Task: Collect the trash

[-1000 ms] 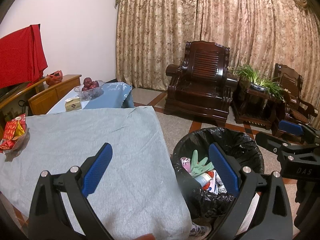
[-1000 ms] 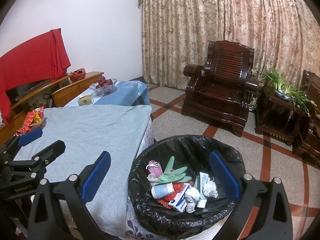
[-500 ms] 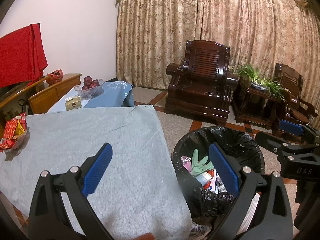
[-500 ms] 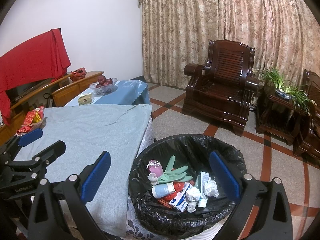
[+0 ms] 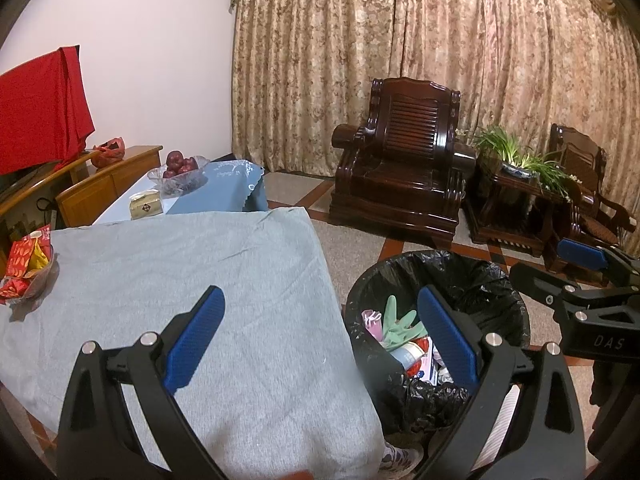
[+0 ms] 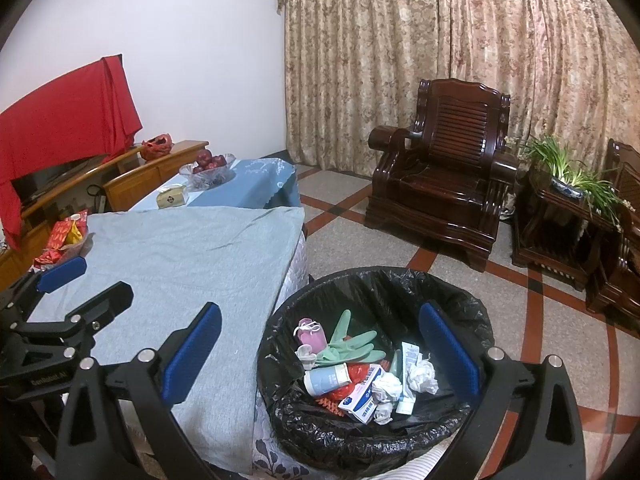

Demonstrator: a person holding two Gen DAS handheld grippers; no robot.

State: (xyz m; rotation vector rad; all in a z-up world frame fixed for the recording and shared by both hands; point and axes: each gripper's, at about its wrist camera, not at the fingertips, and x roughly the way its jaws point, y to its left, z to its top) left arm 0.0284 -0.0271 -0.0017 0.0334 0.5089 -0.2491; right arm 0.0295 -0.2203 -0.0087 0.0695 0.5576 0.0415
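Snack bowl (image 5: 28, 268) with red and yellow packets sits at the table's left edge; the grey cloth-covered table (image 5: 192, 280) is otherwise bare. Left gripper (image 5: 320, 320) hangs over the table's right edge, blue pads spread wide, holding nothing. Just right of that edge, on the floor, stands the black-bagged trash bin (image 6: 376, 432), touching or nearly touching the table skirt. The trash is inside it: green rubber glove (image 6: 352, 346) lies with its long axis left-right, fingers pointing right and up; white-blue tube (image 6: 406, 376) lies roughly front-back, cap toward the camera; pale cylindrical bottle (image 6: 326, 378) lies on its side, axis left-right; pink pouch (image 6: 310, 334) at the rear left; crumpled white tissues (image 6: 420, 374) at the right; blue-white box (image 6: 360, 398) in front. Right gripper (image 6: 320, 344) hovers above the bin, jaws wide apart, empty. Versus the earlier frames almost nothing differs: both grippers unchanged, the view only marginally shifted, bin contents the same.
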